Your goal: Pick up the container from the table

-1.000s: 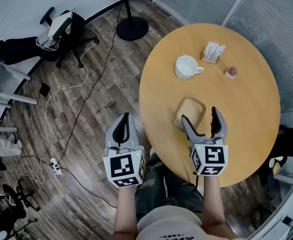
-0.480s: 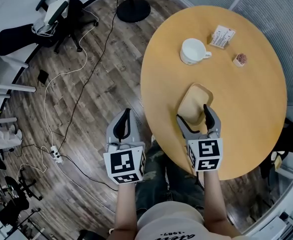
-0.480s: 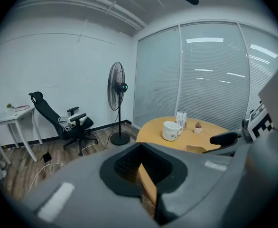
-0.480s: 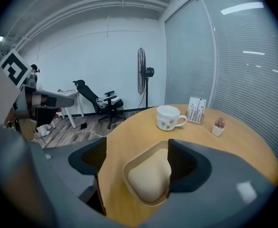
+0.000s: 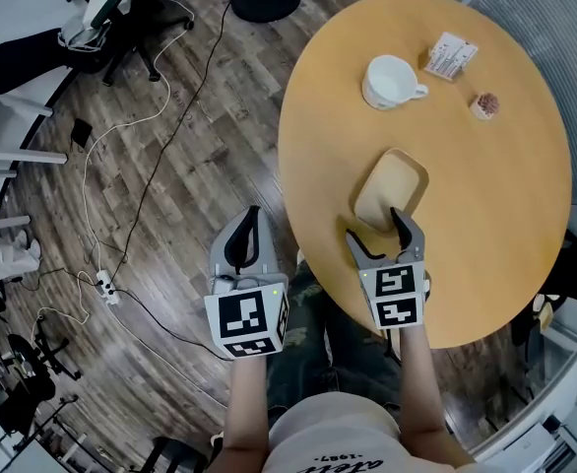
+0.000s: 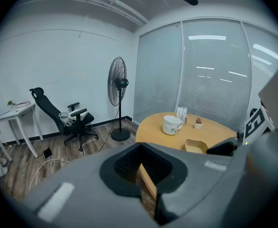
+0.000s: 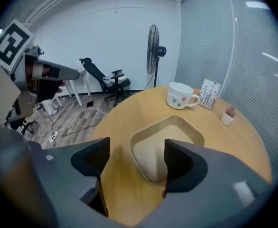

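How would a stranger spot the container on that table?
Find the round wooden table. On its near side lies a shallow tan container with rounded corners; the right gripper's jaws, just now closing but apart, straddle its near rim. Unlike the white mug farther back, it is low, empty and nearly table-coloured.

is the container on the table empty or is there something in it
Empty. The container sits upright on the table, its pale inside bare in the head and right gripper views.

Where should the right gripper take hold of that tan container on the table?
Its near rim, from above: the container lies flat and open, with a thin upright wall. The right gripper, jaws just closing, straddles that wall without pressing it.
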Motion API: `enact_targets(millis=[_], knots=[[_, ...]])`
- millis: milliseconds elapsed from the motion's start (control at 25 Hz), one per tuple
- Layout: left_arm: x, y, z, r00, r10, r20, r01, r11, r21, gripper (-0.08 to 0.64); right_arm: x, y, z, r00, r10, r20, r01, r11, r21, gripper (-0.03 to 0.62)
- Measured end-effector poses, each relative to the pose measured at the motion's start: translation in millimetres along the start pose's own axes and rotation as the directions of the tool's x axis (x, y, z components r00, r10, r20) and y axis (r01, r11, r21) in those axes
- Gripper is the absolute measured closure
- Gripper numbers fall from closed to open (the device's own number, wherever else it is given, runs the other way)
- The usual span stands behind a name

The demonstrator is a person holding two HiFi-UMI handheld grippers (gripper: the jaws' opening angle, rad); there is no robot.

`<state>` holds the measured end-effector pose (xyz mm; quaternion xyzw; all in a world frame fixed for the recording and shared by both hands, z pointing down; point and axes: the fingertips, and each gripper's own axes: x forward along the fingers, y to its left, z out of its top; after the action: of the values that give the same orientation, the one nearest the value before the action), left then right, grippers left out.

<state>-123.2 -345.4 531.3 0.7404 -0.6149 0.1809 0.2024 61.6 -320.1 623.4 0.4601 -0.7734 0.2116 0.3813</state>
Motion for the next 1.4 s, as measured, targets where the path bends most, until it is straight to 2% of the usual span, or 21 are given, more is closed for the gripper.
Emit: enact_targets(millis=[320, 520, 640, 760, 880, 1040, 1200, 1400], knots=[[0.6, -6.5, -4.8, 1.0, -0.012, -0.004, 0.011, 0.999, -0.031, 0.56, 13.9, -0.8, -28.0, 0.989, -0.061, -0.138, 0.039, 0.987, -0.154, 0.292], [-4.7, -7.8, -5.3, 1.0, -0.028, -0.006, 0.028, 0.998, -0.052, 0.56, 18.2, 5.4, -38.2, 0.977, -0.057, -0.204, 0.014, 0.978, -0.209, 0.354], [-5.0, -9.8, -5.1, 1.0, -0.029, -0.003, 0.028, 0.998, -0.054, 0.56, 22.8, 3.1, -47.2, 0.962, -0.092, -0.255, 0.018, 0.96, -0.281, 0.371], [-3.9, -11.4, -4.1, 0.999, -0.035, 0.001, 0.035, 0.998, -0.057, 0.56, 27.9, -2.0, -54.0, 0.948, -0.14, -0.287, 0.036, 0.94, -0.34, 0.437], [-4.1, -11.5, -1.4, 0.999, -0.037, 0.008, 0.037, 0.998, -0.055, 0.56, 30.1, -4.7, -54.9, 0.946, -0.151, -0.287, 0.048, 0.94, -0.337, 0.5], [-7.0, -8.3, 2.3, 0.999, -0.034, 0.017, 0.035, 0.998, -0.057, 0.56, 30.2, -2.4, -54.8, 0.945, -0.144, -0.295, 0.039, 0.942, -0.333, 0.538], [-8.3, -9.9, 7.5, 0.999, -0.033, 0.03, 0.035, 0.998, -0.057, 0.56, 27.4, -6.0, -53.0, 0.948, -0.135, -0.288, 0.047, 0.955, -0.294, 0.548], [-13.2, -11.2, 18.7, 0.998, -0.026, 0.056, 0.029, 0.999, -0.046, 0.56, 16.1, -17.5, -32.9, 0.966, -0.163, -0.203, 0.116, 0.967, -0.225, 0.548]])
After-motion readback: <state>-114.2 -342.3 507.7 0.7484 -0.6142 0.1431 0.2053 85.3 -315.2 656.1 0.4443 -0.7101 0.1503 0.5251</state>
